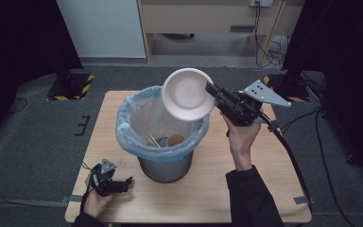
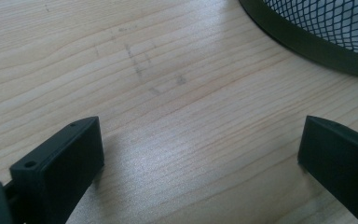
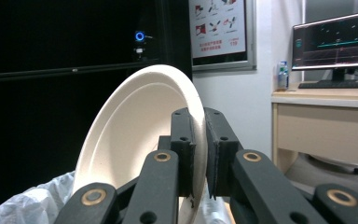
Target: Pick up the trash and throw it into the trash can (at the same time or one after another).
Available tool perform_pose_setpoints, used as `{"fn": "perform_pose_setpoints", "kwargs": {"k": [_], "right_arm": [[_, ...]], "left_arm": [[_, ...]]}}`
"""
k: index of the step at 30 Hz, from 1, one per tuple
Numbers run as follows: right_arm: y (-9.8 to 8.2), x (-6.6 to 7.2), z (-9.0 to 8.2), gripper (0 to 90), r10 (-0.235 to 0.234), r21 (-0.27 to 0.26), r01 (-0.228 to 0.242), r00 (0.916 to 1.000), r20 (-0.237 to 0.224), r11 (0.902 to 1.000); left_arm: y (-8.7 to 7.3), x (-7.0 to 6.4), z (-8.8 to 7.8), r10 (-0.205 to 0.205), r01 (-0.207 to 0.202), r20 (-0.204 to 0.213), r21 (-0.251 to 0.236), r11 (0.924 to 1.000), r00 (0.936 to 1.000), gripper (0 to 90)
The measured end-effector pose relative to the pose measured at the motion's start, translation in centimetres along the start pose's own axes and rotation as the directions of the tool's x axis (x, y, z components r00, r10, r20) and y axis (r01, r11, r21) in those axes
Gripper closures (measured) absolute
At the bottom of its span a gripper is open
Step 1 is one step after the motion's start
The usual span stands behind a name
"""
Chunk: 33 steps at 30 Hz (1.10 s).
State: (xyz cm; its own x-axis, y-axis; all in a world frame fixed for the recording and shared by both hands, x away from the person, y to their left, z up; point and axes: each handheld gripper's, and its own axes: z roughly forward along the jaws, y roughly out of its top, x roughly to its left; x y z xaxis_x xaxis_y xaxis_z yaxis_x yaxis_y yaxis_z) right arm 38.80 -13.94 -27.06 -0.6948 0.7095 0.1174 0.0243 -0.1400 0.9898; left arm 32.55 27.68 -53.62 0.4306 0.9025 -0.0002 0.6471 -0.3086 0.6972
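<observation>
Right hand-held gripper (image 1: 211,90) is up over the worktop (image 1: 208,189), jaws clamped on the rim of a white paper plate (image 1: 186,93) tilted above the bin (image 1: 163,130). Below the plate, inside the blue-lined bin, a paper cup (image 1: 175,140) and wooden sticks (image 1: 152,140). Left hand-held gripper (image 1: 128,182) rests low beside the bin's base, jaws apart.

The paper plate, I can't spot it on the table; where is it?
High view: the paper plate hangs tilted over the lined bin, clamped by the right gripper.
</observation>
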Motion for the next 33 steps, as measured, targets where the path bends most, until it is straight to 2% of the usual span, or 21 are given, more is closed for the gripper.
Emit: {"fn": "perform_pose_setpoints", "kwargs": {"k": [6, 18, 33], "right_arm": [[-0.7, 0.4, 1.2, 83.7, 0.019, 0.018, -0.018, 0.9996, -0.022, 0.9997], [-2.0, 1.4, 2.5, 83.7, 0.016, 0.057, -0.013, 0.9988, -0.045, 0.9983], [-4.6, 2.2, 4.1, 83.3, -0.006, 0.164, 0.018, 0.9972, -0.075, 0.9863]], "left_arm": [[0.0, 0.0, 0.0, 0.000, 0.000, 0.000, 0.000, 1.0000, 1.0000, 0.0], [0.0, 0.0, 0.0, 0.000, 0.000, 0.000, 0.000, 1.0000, 1.0000, 0.0], [0.0, 0.0, 0.0, 0.000, 0.000, 0.000, 0.000, 1.0000, 1.0000, 0.0]]}}
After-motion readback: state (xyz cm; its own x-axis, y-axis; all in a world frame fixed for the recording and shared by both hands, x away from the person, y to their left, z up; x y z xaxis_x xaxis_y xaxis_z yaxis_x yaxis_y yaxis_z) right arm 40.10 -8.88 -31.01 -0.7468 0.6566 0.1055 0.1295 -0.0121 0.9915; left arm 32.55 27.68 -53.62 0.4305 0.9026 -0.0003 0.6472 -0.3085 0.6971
